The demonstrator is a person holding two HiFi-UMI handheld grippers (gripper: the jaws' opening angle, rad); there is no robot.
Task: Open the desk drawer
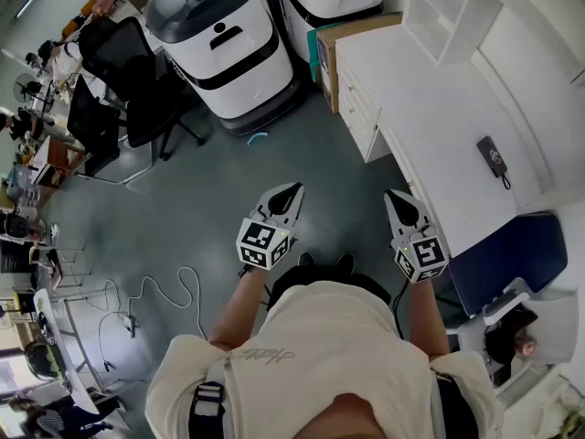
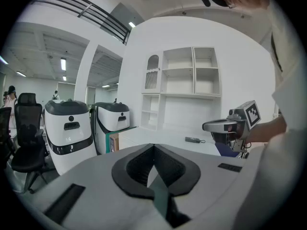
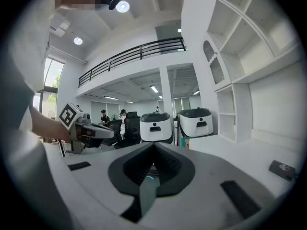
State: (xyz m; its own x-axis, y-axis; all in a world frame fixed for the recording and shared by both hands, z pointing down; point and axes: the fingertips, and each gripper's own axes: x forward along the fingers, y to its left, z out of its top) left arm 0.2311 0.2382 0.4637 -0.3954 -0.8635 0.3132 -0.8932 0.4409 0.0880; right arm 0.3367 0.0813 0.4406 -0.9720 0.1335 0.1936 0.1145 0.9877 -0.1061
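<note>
While the left hand-held gripper (image 1: 294,190) and the right hand-held gripper (image 1: 393,196) hang in the air in front of the person, both are clenched with nothing in them. Each one's own view shows its two jaws pressed tip to tip. They point forward and a little down, over the grey floor (image 1: 228,181). The white table (image 1: 430,90) is ahead and to the right, well apart from both. Its drawers (image 1: 358,108) are on the side that faces the floor, and they all look closed. A small black remote (image 1: 494,156) lies on the tabletop. A big white machine (image 1: 224,44) stands past the drawers.

The job has not really begun, I think. With jaws clenched like this, a hand-held gripper could not take hold of a drawer edge and would just bump the front. No handle shows from here, so a grab could slip off.
</note>
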